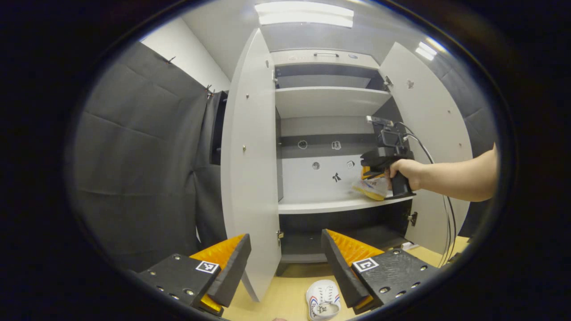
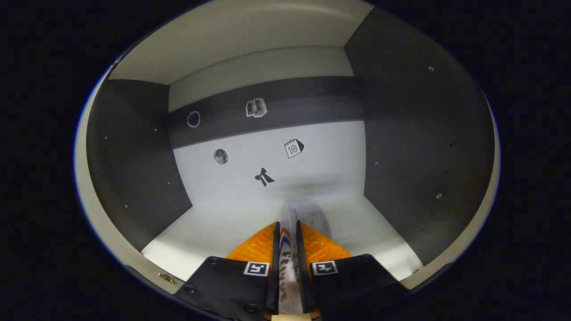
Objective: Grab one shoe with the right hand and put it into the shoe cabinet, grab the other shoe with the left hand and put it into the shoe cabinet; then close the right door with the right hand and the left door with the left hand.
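The white shoe cabinet (image 1: pixel 332 102) stands with both doors swung wide. In the left gripper view, a hand holds my right gripper (image 1: pixel 372 176) over the middle shelf (image 1: pixel 330 205), with a white shoe (image 1: pixel 372 187) in it just above the board. In the right gripper view, that gripper (image 2: pixel 285 236) is shut on the white shoe (image 2: pixel 285 263), whose blurred front (image 2: pixel 303 214) points into the compartment. The other white shoe (image 1: pixel 323 301) lies on the wooden floor before the cabinet. My left gripper (image 1: pixel 285 254) hangs open above it, holding nothing.
The left door (image 1: pixel 250 169) stands open just past my left gripper's left finger. The right door (image 1: pixel 428 133) is open behind the bare forearm (image 1: pixel 459 178). A cable (image 1: pixel 446 214) hangs from the right gripper. Dark side walls (image 2: pixel 419 142) and a stickered back panel (image 2: pixel 267 151) bound the compartment.
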`<action>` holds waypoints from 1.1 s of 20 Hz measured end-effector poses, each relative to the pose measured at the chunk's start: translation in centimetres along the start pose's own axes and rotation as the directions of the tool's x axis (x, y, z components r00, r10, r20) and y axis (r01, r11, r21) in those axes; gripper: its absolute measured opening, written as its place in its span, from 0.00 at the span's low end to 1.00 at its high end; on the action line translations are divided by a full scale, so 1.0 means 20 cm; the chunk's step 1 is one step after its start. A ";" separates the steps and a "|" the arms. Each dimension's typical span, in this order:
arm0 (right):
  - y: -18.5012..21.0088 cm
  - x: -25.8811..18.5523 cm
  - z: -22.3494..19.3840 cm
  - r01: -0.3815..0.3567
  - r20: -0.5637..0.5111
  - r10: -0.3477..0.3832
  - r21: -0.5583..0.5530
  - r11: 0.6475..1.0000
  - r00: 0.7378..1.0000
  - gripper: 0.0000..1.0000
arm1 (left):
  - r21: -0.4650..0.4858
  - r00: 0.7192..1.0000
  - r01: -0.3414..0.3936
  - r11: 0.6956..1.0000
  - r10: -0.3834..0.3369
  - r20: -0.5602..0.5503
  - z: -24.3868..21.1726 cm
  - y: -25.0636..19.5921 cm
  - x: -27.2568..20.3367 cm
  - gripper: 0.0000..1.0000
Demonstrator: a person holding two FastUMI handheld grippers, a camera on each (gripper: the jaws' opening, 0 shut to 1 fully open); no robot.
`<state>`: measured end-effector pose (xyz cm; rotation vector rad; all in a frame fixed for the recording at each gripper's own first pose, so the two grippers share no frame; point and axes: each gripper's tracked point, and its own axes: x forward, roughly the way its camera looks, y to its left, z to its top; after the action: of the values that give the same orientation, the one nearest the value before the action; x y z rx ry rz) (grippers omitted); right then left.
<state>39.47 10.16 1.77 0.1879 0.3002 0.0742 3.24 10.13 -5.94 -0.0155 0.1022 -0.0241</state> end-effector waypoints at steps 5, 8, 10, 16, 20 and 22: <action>0.05 -0.19 0.13 -0.017 0.115 0.027 -0.086 0.996 0.993 0.98 | 0.003 1.000 0.023 1.000 -0.023 -0.012 -0.01 -0.04 0.03 0.93; 0.08 -0.36 0.18 -0.037 0.189 0.060 -0.122 0.992 0.980 0.98 | 0.011 0.999 0.044 0.999 -0.043 -0.025 -0.02 -0.06 0.07 0.94; 0.08 -0.49 0.20 -0.035 0.234 0.069 -0.148 0.988 0.970 0.98 | 0.012 0.997 0.066 0.998 -0.066 -0.046 -0.06 -0.09 0.10 0.94; 0.04 -0.78 0.15 -0.031 0.285 0.085 -0.190 0.981 0.955 0.93 | -0.009 0.982 0.135 0.991 -0.135 -0.132 -0.24 -0.18 0.19 0.93; -0.04 -0.88 0.04 -0.011 0.254 0.069 -0.223 0.975 0.965 1.00 | 0.002 0.964 0.175 0.984 -0.171 -0.205 -0.42 -0.20 0.24 0.93; -0.07 -0.91 -0.02 0.001 0.246 0.054 -0.218 0.976 0.968 1.00 | 0.005 0.952 0.195 0.981 -0.188 -0.243 -0.53 -0.21 0.25 0.93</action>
<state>22.09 6.99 6.43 -0.0167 0.0353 0.1084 7.05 5.65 -17.02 0.0069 0.3447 -0.2220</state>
